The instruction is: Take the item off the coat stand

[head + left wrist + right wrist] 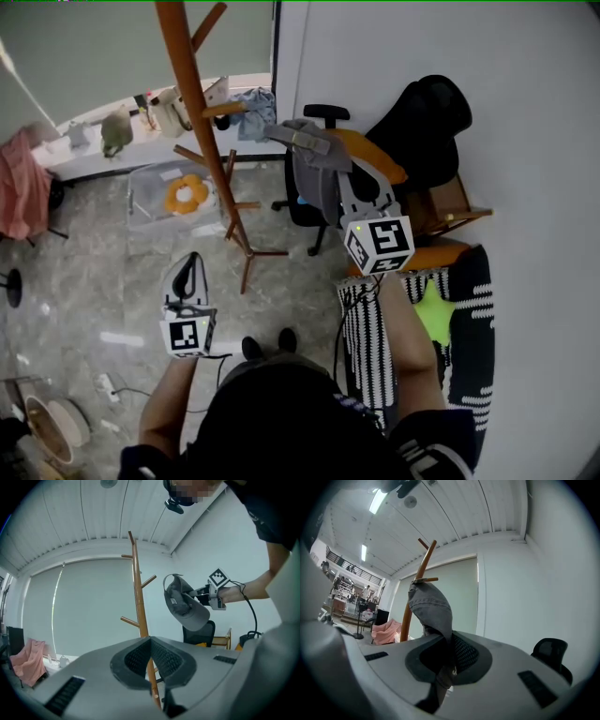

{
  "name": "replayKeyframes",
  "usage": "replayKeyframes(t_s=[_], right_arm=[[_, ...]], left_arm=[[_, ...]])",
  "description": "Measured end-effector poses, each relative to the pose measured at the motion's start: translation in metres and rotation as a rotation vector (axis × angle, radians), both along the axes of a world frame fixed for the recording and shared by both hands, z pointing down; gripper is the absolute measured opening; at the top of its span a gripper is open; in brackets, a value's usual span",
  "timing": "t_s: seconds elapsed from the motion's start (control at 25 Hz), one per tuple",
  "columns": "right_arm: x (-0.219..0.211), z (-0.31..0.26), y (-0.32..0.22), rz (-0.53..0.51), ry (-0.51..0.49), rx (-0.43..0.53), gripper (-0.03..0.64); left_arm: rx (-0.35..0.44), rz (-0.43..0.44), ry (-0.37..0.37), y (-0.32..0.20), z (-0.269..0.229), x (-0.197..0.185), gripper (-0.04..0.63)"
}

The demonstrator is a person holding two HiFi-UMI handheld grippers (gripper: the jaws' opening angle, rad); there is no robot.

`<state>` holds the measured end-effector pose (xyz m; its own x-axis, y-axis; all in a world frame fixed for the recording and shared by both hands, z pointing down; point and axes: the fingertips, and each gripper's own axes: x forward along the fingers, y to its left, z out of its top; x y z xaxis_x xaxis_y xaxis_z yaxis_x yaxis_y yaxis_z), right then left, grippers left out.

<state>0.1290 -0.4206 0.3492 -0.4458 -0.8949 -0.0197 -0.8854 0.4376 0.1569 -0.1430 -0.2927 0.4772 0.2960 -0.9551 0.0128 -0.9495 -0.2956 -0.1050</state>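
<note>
One firm pinch matters: the right gripper [447, 654] is clamped on the grey cap [187, 609], clear of the coat stand [137, 597]. Carry it away from the pegs. The left gripper [151, 657] rests empty, jaws together.

The head view looks steeply down beside the coat stand [192, 84]; both gripper views face it from close by.

Coat stand [199, 112] on tiled floor [94, 258]
</note>
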Motion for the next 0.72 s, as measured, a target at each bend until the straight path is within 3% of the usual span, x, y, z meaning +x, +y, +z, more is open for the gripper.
replayKeyframes(t_s=[0.72], right_arm=[[-0.037, 0.092, 0.059, -0.009, -0.029, -0.103, 0.026]], left_arm=[[0.007, -0.034, 0.0, 0.001, 0.006, -0.016, 0.025]])
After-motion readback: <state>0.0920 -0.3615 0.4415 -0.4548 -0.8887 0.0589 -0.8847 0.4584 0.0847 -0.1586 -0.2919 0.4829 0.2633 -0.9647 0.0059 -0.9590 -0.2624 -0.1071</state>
